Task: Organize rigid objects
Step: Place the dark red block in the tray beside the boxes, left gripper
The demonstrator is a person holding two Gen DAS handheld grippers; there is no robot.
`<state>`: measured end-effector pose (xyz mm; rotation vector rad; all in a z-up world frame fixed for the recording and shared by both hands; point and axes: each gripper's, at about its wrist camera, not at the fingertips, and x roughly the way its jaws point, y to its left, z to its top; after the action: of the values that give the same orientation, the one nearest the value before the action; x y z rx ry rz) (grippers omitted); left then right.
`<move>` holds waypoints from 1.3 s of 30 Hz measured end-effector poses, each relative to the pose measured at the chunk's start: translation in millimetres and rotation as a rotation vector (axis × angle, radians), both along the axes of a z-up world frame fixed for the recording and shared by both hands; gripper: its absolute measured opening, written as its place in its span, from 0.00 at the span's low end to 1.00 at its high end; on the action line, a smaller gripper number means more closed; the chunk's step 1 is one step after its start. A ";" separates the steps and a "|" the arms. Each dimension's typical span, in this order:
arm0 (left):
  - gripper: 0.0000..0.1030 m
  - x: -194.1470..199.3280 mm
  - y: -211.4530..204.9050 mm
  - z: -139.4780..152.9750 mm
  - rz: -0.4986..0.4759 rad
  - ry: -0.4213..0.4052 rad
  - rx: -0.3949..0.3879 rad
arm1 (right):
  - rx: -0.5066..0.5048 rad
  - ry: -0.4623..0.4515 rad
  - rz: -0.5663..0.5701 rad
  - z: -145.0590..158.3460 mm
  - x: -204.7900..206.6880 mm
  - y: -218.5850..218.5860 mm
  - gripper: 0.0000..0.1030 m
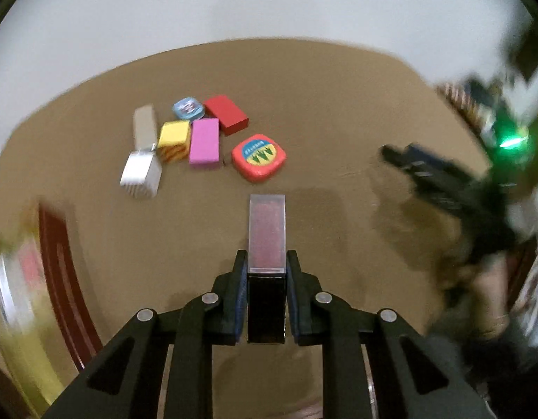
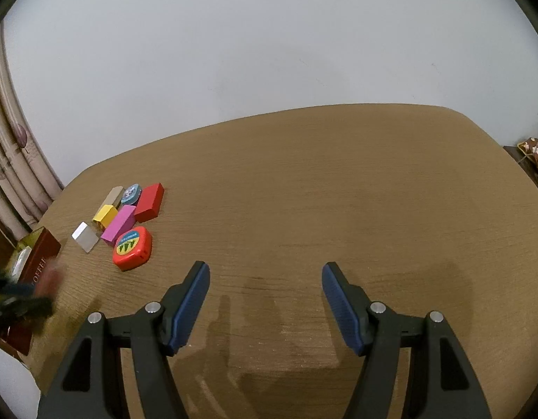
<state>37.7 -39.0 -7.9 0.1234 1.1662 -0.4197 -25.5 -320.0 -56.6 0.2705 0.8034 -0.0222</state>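
Lipstick sits clamped in the left gripper, long axis pointing ahead, just short of the tape measure; right gripper gapes, farther from it.

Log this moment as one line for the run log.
left gripper: shut on lipstick case | right gripper: open | tape measure on table

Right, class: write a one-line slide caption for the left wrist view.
Left gripper clamps a clear-capped black case above the table, short of the grouped coloured blocks.
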 end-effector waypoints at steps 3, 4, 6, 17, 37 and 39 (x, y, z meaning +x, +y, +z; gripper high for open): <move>0.17 -33.6 30.5 22.8 0.086 -0.044 -0.047 | -0.005 0.011 0.008 -2.3 2.8 1.4 0.67; 0.17 -44.0 47.1 32.6 0.127 -0.066 -0.050 | -0.007 0.016 0.009 -3.1 3.3 2.1 0.67; 0.17 -54.9 69.1 46.4 0.211 -0.077 -0.066 | -0.012 0.029 0.010 -5.1 4.9 3.4 0.67; 0.17 -19.2 188.0 29.7 0.407 -0.040 0.019 | -0.032 0.078 0.004 -15.2 12.3 8.2 0.67; 0.17 87.3 194.7 -30.7 0.532 0.029 -0.031 | -0.041 0.100 0.007 -17.4 15.2 10.9 0.67; 0.17 89.3 188.7 -34.0 0.526 0.031 -0.014 | -0.041 0.099 0.007 -17.5 14.6 10.5 0.67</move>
<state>127.0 149.7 -41.9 -0.2010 1.1752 0.0356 -10.9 -309.5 -74.0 0.2294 0.9016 -0.0458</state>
